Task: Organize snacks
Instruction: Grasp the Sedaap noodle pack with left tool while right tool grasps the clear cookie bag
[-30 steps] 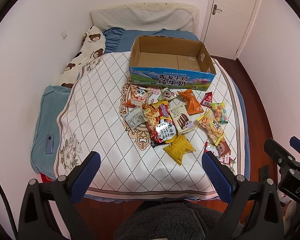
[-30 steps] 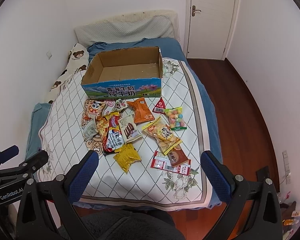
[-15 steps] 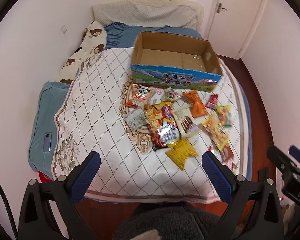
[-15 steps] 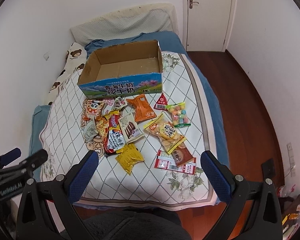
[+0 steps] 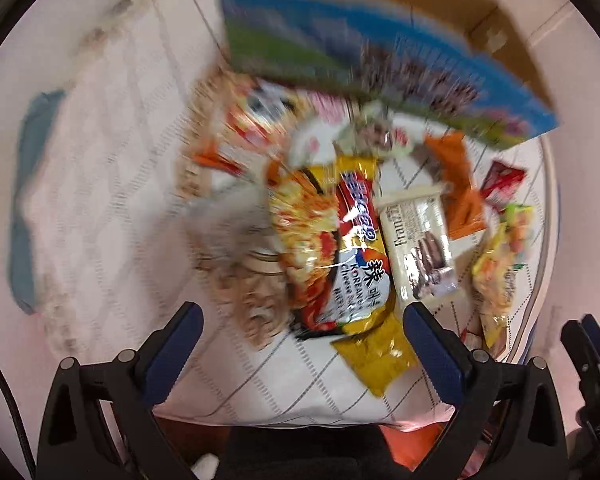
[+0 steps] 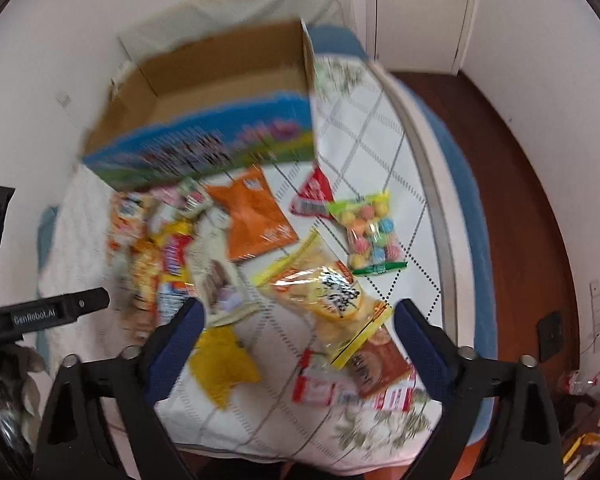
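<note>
Several snack packets lie on a quilted bed in front of an open, empty cardboard box (image 5: 400, 60) (image 6: 220, 120). My left gripper (image 5: 300, 320) is open and empty, just above the near end of a red and yellow noodle packet (image 5: 340, 248), next to a white wafer packet (image 5: 420, 240) and a yellow packet (image 5: 380, 356). My right gripper (image 6: 298, 316) is open and empty over a clear yellow biscuit bag (image 6: 328, 296). An orange packet (image 6: 252, 216), a red triangle packet (image 6: 314, 196) and a bag of coloured candies (image 6: 372, 236) lie beyond it. Both views are motion-blurred.
The white diamond-pattern bedspread (image 6: 364, 120) ends at the near edge below both grippers. Dark wood floor (image 6: 512, 184) and a white door (image 6: 420, 8) are to the right. The other gripper shows at the edge of each view (image 6: 40, 312) (image 5: 592, 360).
Both grippers have moved forward and down towards the snacks, which now look much larger. The jaws stayed open and nothing was picked up.
</note>
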### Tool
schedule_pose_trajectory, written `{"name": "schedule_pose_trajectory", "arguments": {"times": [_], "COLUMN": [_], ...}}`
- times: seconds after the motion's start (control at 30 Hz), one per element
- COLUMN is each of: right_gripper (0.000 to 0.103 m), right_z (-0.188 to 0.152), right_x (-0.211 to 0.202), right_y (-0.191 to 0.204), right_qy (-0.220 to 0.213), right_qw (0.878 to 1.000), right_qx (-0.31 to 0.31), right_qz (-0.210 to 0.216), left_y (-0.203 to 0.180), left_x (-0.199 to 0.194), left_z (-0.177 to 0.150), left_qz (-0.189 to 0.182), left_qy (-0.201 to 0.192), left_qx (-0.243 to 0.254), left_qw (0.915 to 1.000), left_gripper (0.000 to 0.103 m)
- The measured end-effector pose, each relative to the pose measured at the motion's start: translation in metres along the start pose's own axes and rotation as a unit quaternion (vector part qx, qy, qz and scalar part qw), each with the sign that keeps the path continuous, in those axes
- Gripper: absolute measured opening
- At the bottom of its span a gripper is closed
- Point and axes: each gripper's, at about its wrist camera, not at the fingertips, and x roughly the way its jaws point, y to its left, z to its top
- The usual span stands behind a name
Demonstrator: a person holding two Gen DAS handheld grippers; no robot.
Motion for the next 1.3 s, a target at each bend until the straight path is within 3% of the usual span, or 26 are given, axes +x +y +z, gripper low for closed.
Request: {"name": "schedule_pose_trajectory", "arguments": {"times": [0.1,0.23,0.33,0.5,0.6,0.67,0.8,0.93,0.97,1.03,1.1,1.3], "right_gripper": [0.094,0.094,0.094,0.094,0.094,0.080,0.076,0.076,0.080,0.087,0.088,0.088], "right_z": [0.006,0.008,0.011,0.018,0.020,0.019,0.020,0.027,0.029,0.031,0.031,0.022], "right_x": [0.042,0.073,0.092,0.126,0.148,0.155,0.159,0.153,0.152,0.145,0.136,0.145], "right_y": [-0.006,-0.004,-0.001,0.001,0.000,0.000,-0.004,-0.008,-0.007,-0.001,0.007,0.030], "right_qy": [0.035,0.061,0.085,0.135,0.170,0.174,0.173,0.178,0.180,0.174,0.162,0.180], "right_qw": [0.998,0.992,0.984,0.971,0.968,0.971,0.980,0.978,0.975,0.976,0.983,0.979], "right_qx": [-0.046,-0.111,-0.154,-0.195,-0.181,-0.163,-0.089,0.031,0.044,0.035,-0.017,-0.084], "right_qz": [0.010,0.012,0.015,0.032,0.033,0.037,0.041,0.106,0.121,0.128,0.082,0.036], "left_y": [-0.005,-0.010,-0.008,-0.005,-0.003,0.001,0.013,0.022,0.028,0.032,0.034,0.039], "left_x": [0.049,0.092,0.100,0.090,0.086,0.081,0.072,0.078,0.084,0.092,0.097,0.111], "left_z": [0.017,0.029,0.028,0.011,-0.005,-0.019,-0.034,-0.037,-0.034,-0.032,-0.033,-0.035], "left_qz": [-0.004,0.006,-0.021,-0.046,-0.020,0.006,0.016,-0.001,-0.007,-0.022,-0.028,-0.006], "left_qy": [0.051,0.077,0.081,0.058,0.046,0.039,0.046,0.061,0.066,0.078,0.080,0.059], "left_qx": [0.000,-0.006,-0.032,-0.022,0.011,0.036,0.045,0.027,0.021,0.003,-0.001,0.004], "left_qw": [0.9987,0.9970,0.9960,0.9970,0.9987,0.9986,0.9978,0.9978,0.9976,0.9967,0.9964,0.9982], "left_gripper": [0.102,0.102,0.102,0.089,0.086,0.086,0.088,0.091,0.092,0.093,0.096,0.091]}}
